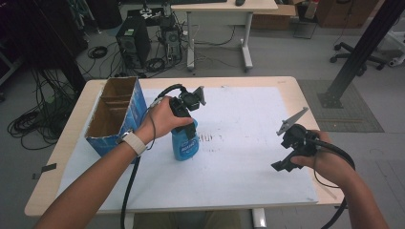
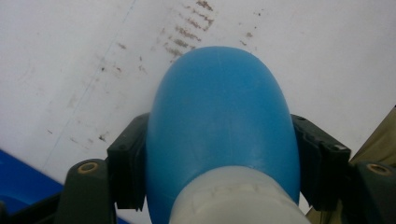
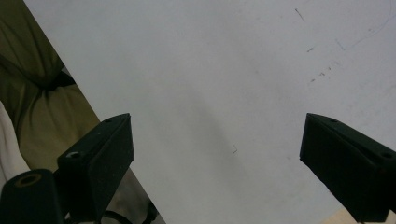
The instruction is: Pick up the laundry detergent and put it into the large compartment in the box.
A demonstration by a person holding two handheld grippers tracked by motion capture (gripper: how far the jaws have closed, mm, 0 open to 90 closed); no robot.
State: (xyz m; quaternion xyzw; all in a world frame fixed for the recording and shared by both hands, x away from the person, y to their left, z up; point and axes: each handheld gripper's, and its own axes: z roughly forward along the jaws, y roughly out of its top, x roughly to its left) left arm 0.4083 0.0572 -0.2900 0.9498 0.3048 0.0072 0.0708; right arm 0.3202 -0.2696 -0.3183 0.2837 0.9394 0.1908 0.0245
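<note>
Grey office floor with cable tangles, a computer tower [image 1: 132, 42] and a second desk [image 1: 224, 7] lies behind a light wooden tabletop [image 1: 291, 88], which carries a large white sheet [image 1: 229, 167] smudged with brown marks near its middle.

At about nine o'clock from the sheet's centre stands an open blue cardboard box [image 1: 116, 117], its dividers visible from above. Just to the right of it, around ten o'clock from the centre, the left gripper [image 1: 185, 125] comes down from above on a blue bottle [image 1: 186, 143] that stands upright on the sheet, and the person's left hand [image 1: 162, 119] is wrapped around the gripper's body. In the left gripper view the fingers [image 2: 128, 168] sit at nine and three o'clock of the rounded blue body, one on each flank, pressed against the plastic just ahead of the whitish collar [image 2: 236, 196]; no gap shows between pad and bottle on either side. These fingers are clamped on the bottle.

Well apart, at about four o'clock from the centre, the right gripper [image 1: 286, 160] hangs over bare sheet in the person's right hand [image 1: 325, 164]. In the right gripper view its fingers [image 3: 100, 158] stand wide apart with nothing between them, above plain white paper.
</note>
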